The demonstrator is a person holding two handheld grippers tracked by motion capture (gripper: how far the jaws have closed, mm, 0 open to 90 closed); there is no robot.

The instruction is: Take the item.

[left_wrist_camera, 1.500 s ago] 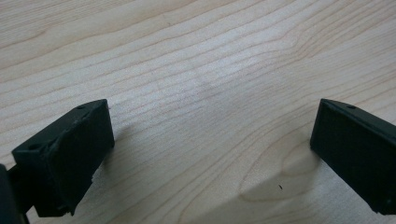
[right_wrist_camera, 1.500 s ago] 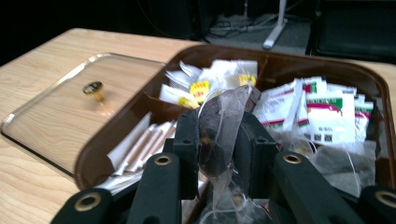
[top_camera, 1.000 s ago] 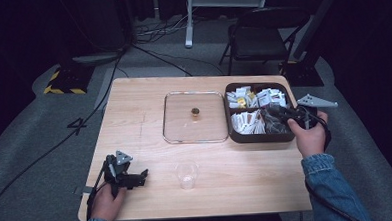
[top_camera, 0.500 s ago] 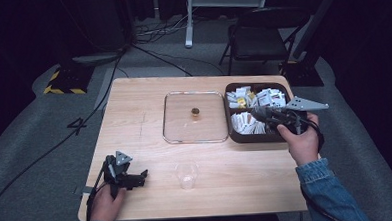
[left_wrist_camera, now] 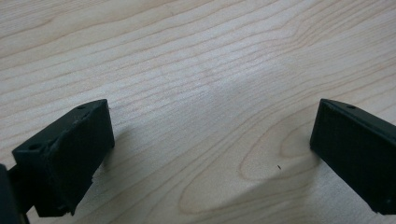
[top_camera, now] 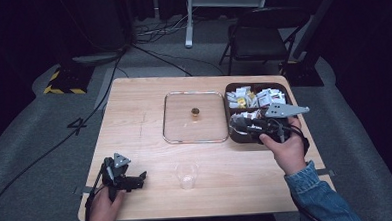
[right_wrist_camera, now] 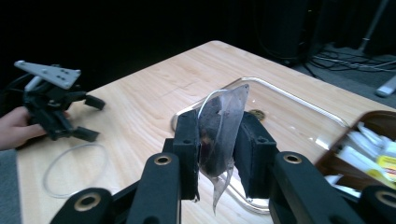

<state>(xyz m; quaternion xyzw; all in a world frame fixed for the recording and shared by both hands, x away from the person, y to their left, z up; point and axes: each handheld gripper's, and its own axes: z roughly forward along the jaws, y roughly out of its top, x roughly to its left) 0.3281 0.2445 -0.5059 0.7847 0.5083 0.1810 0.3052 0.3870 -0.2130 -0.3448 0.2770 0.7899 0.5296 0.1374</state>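
Since a second ago the right gripper (top_camera: pixel 236 123) has swung leftward from over the brown box (top_camera: pixel 233 137) toward the box's left edge, its jaws pointing at the glass tray (top_camera: pixel 194 139). It is clamped on a translucent tea bag (right_wrist_camera: pixel 219 133); in the right gripper view the bag stands upright between the two jaw pads, top corner above them, lower corner hanging below. Brown box holds many small white and yellow packets (top_camera: pixel 263 97). Glass tray sits mid-table just left of the box, with a small dark round object (top_camera: pixel 195 112) at its centre. Clear plastic cup (top_camera: pixel 187 175) stands near the table's (top_camera: pixel 134 113) front edge, well apart from the tea bag. Left gripper (top_camera: pixel 139 178) rests at the front left corner, unmoved, jaws spread wide with bare wood between them.
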